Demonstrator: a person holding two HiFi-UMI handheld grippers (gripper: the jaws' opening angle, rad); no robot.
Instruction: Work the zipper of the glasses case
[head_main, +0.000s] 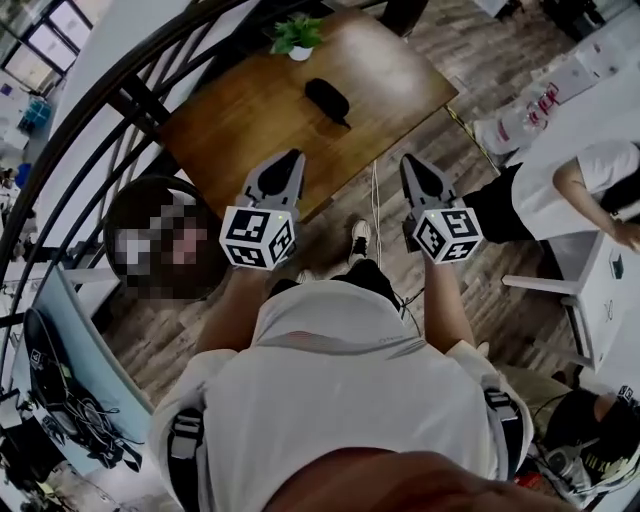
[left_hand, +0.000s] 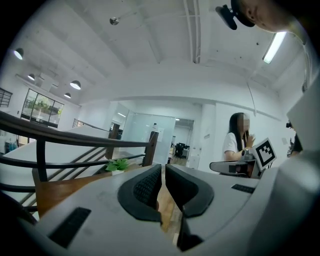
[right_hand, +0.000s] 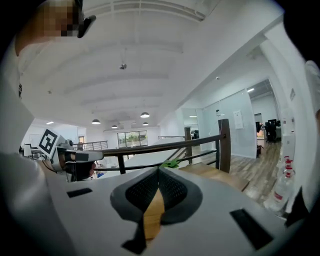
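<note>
A black glasses case lies on the wooden table, just this side of a small potted plant. I hold both grippers in front of me, short of the table's near edge and well apart from the case. My left gripper and my right gripper point toward the table, both shut with nothing in them. The left gripper view shows its pads closed, with the plant beyond them. The right gripper view shows its pads meeting at the tips. The case is hidden in both gripper views.
A black curved railing runs along the table's left side. A person sits low at the left, and another in a white shirt sits at the right by a white desk. Bottles stand beyond on the wood floor.
</note>
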